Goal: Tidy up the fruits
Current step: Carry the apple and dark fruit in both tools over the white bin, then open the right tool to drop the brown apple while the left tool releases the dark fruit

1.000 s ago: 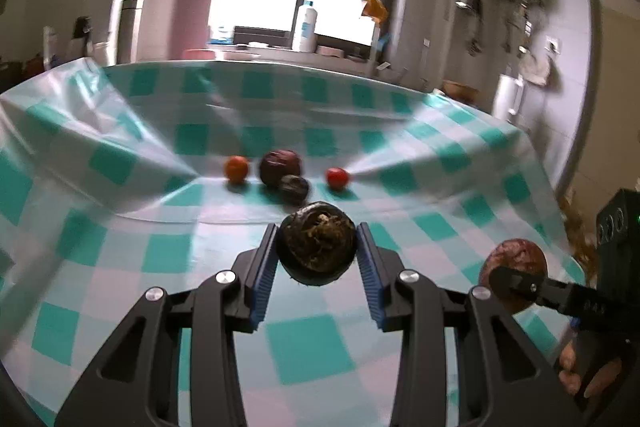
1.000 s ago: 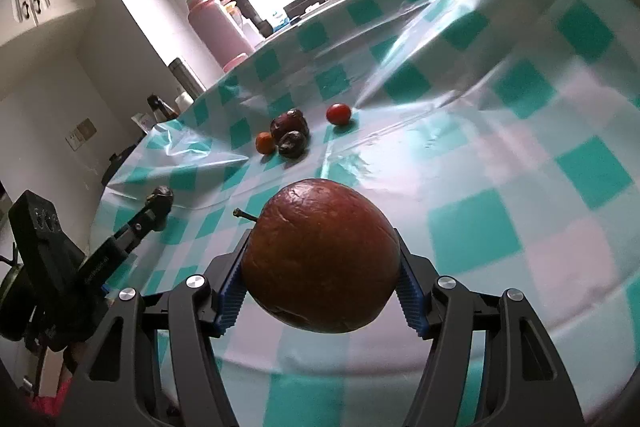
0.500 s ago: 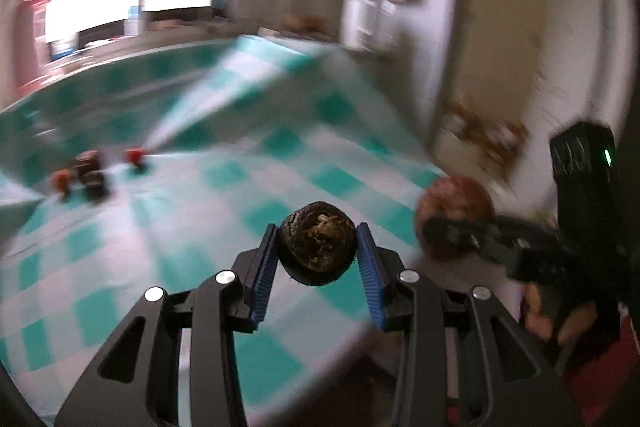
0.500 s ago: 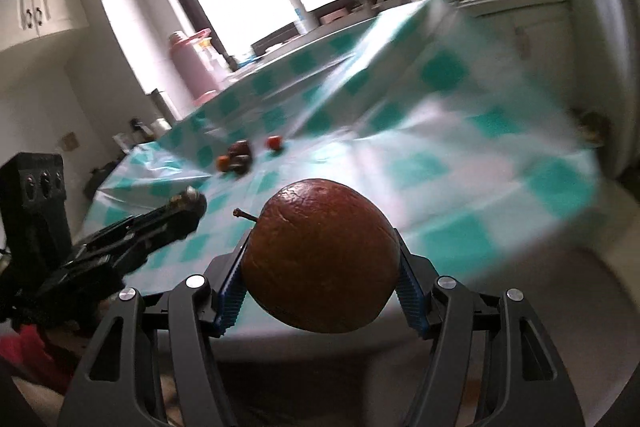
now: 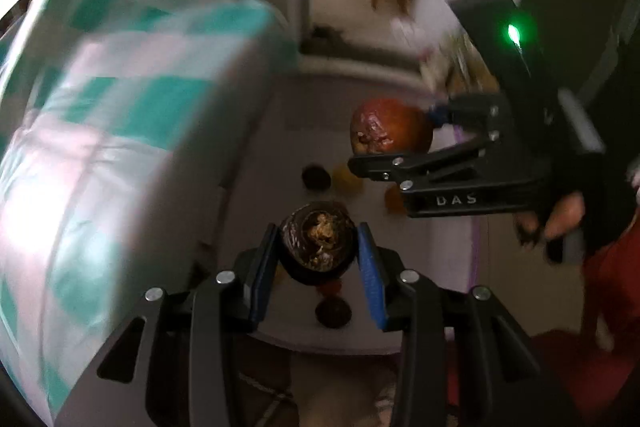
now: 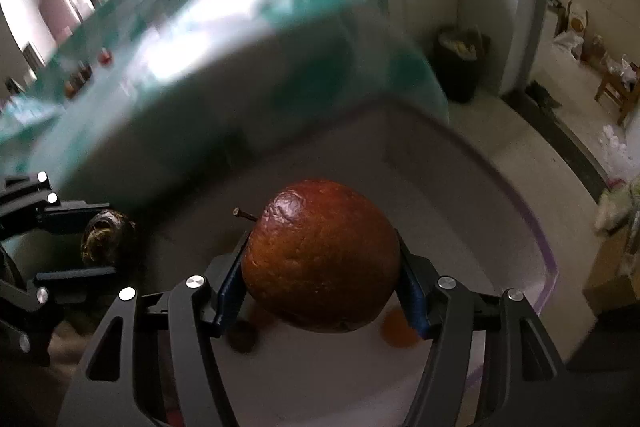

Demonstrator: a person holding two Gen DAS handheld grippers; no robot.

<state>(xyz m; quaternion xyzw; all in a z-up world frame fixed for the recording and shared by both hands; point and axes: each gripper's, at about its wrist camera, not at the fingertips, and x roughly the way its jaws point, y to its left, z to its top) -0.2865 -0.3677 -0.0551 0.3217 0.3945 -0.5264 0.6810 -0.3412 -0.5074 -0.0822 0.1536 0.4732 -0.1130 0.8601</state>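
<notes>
You are part way through. Both of your tools hang over a big white bin with a purple rim that stands low beside the bench with its green and white check cloth.

A few little fruits already lie on the floor of the bin: a dark round one, another dark one, and some small orange ones. So some sorting looks done.

Some work is left too. In the right wrist view, a red fruit and a few dark and orange ones sit far off on the cloth. They need picking up. I think the two fruits you hold need dropping into the bin next.

Your left tool is closed tight on a small dark fruit. Its blue pads press on both sides. This fruit looks black and shiny, with a brown, crumbly patch in the middle. It looks old and soft, so I would not squeeze harder.

Your right tool is closed on a big brown-red apple. The pads hold it at its wide sides. The skin is wrinkly and dull, with a thin stalk poking out to the left. It looks a bit dried up. Both fruits hang in the air above the bin, not touching it.
</notes>
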